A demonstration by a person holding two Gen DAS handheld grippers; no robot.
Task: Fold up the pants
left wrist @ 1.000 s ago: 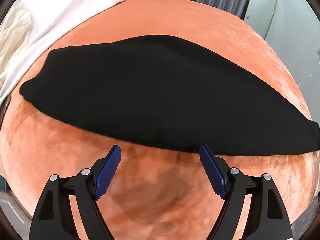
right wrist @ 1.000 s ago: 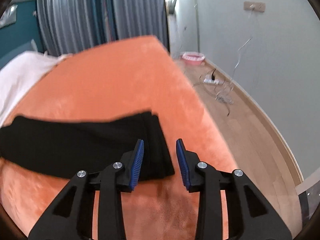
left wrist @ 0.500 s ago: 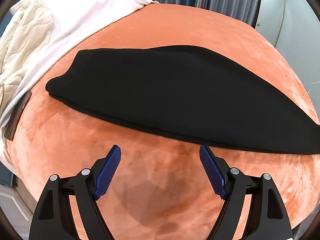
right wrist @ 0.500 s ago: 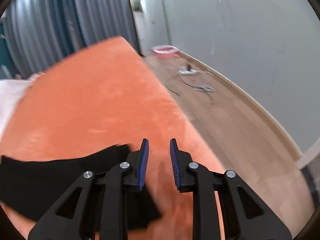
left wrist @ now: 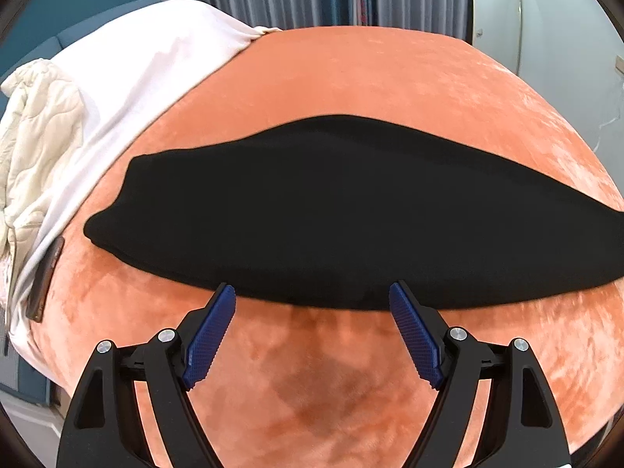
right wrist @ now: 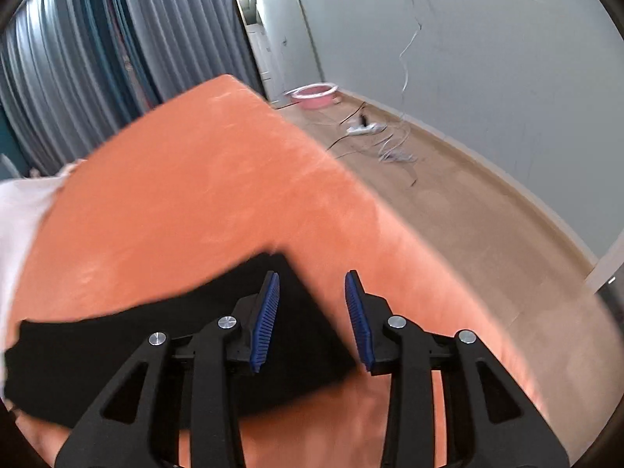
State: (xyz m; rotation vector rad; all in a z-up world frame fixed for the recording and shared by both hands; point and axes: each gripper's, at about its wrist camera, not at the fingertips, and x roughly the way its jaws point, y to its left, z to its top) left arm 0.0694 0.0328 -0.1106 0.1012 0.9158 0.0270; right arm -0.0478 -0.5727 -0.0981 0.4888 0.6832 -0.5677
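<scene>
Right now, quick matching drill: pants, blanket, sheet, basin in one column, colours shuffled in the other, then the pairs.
Things:
1. pants
2. blanket
3. sheet
4. basin

Colours:
A. pink
B. white
C. black
D. orange

Pairs: 1-C, 2-D, 3-B, 4-A

A home bedroom: a bed (left wrist: 390,78) under an orange blanket fills the frame centre, white bedding (left wrist: 136,58) at upper left, curtains (right wrist: 97,58) along the top, wood floor (right wrist: 468,202) with cables at right.
</scene>
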